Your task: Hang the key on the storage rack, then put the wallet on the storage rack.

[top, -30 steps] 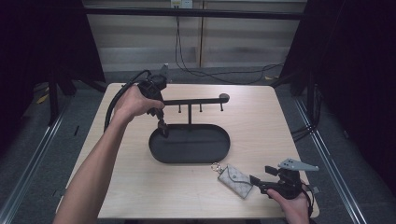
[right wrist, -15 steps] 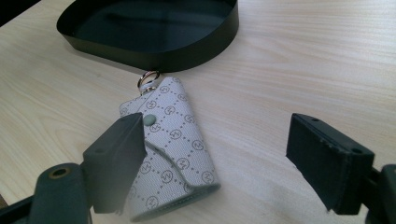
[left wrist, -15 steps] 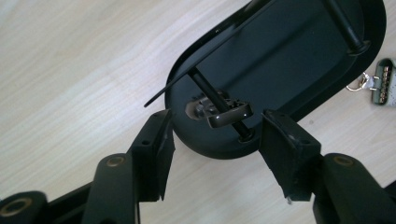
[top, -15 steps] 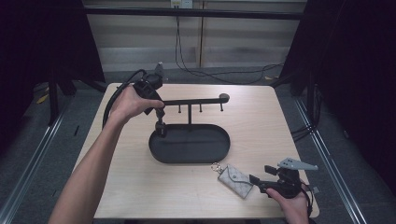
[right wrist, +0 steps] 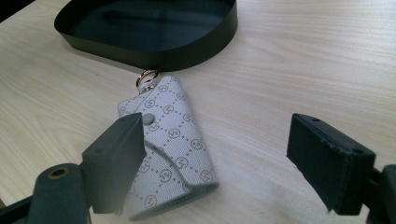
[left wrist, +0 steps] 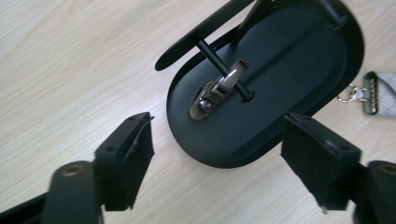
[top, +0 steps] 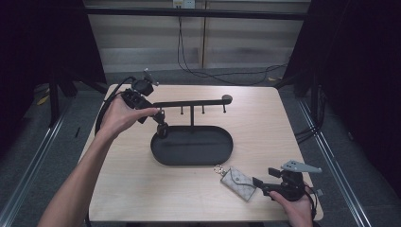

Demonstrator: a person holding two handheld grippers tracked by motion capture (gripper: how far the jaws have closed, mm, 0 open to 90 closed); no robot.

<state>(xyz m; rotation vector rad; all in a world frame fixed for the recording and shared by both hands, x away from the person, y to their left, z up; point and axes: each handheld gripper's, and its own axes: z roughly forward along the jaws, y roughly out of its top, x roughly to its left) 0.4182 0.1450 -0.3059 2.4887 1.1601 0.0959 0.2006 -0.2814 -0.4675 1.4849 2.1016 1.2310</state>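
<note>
Metal clip (left wrist: 219, 91) is hung on its hook — left gripper (left wrist: 217, 161) just opened wide, empty; key pouch (right wrist: 170, 154) waits between the right gripper's (right wrist: 217, 161) open fingers.

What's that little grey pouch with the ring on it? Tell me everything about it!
The key pouch is a small pale grey case that looks like leather or fabric, printed with rows of little circle logos and dotted lines. A flap folds over it, fastened by a round snap. A gold-coloured ring sticks out of its top end, pointing toward the black oval tray. It lies flat on the wooden table, just beside the tray, in front of the right gripper, whose open jaws are not touching it.
</note>
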